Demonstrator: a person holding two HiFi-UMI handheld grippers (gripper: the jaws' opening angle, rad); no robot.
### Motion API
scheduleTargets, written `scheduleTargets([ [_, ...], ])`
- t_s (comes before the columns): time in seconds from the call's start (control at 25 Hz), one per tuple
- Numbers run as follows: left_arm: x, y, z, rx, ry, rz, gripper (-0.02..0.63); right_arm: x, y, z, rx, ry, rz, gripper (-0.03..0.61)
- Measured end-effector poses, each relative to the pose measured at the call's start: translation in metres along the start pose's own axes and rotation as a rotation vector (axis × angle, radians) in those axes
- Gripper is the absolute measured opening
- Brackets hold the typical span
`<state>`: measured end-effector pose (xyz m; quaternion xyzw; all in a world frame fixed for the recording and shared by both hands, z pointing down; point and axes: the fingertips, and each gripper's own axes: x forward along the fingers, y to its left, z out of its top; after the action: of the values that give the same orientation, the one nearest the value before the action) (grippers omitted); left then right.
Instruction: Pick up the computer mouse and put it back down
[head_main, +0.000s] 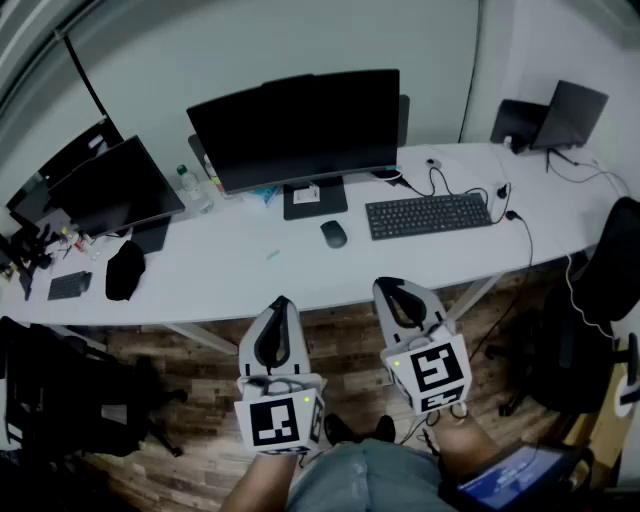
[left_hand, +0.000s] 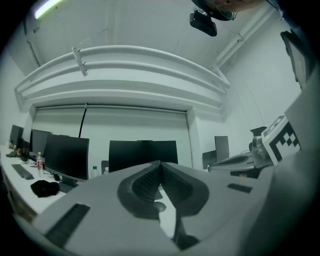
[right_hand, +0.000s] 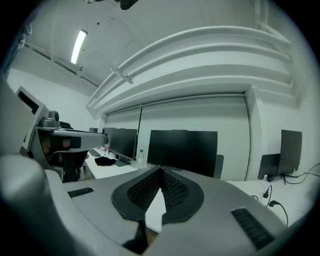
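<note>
Left gripper (head_main: 281, 302): grey moulded plastic body. Its black ribbed pads (left_hand: 145, 182) taper to a point. In the left gripper view the jaws meet at the tips with nothing between them, only a thin wedge of gap further back. Empty. A white cube with black square markers sits at its rear.

Right gripper (head_main: 392, 288): same build, with black mesh-textured pads (right_hand: 175, 192). In the right gripper view the jaws are closed tip to tip. Nothing held.

Both grippers are level and side by side, short of the near edge of the desk and over the brown wood-plank floor (head_main: 345, 345).

The small black oval computer mouse (head_main: 333, 234), smooth and domed, lies on the long white curved-edge desk (head_main: 230, 275). It is ahead of both jaw pairs, on a line between them and well apart from either. Neither gripper touches it.

The flat black rectangular keyboard (head_main: 428, 215) is just beside the mouse, ahead and to the right of the right jaws. The wide black flat-panel monitor (head_main: 295, 128) on a square black base stands behind the mouse, straight ahead of the left jaws.

A second black monitor (head_main: 115, 188) and a clear plastic bottle (head_main: 188, 185) are far ahead-left of the left jaws. A soft, lumpy black fabric item (head_main: 124, 270) lies left of them on the desk. A dark open laptop (head_main: 570, 115) sits at the far right desk end, with black cables trailing near it.
</note>
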<state>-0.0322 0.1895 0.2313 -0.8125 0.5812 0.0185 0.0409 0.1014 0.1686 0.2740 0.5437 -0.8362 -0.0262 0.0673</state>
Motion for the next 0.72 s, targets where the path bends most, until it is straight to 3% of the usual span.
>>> scheduleTargets([
  [0.4,0.005,0.015,-0.003,-0.011,0.004,-0.009,0.005,0.011,0.007,0.005,0.007,-0.027,-0.013,0.019],
  [0.48,0.006,0.021,-0.001,-0.008,-0.004,-0.014,0.005,0.017,0.012,0.006,0.016,-0.020,-0.003,0.182],
  [0.52,0.006,0.024,0.000,-0.008,-0.008,-0.018,0.005,0.020,0.014,0.007,0.018,-0.020,-0.004,0.211],
  [0.72,0.006,0.044,-0.003,-0.008,-0.014,-0.045,0.005,0.029,0.025,0.010,0.013,-0.028,-0.041,0.222],
])
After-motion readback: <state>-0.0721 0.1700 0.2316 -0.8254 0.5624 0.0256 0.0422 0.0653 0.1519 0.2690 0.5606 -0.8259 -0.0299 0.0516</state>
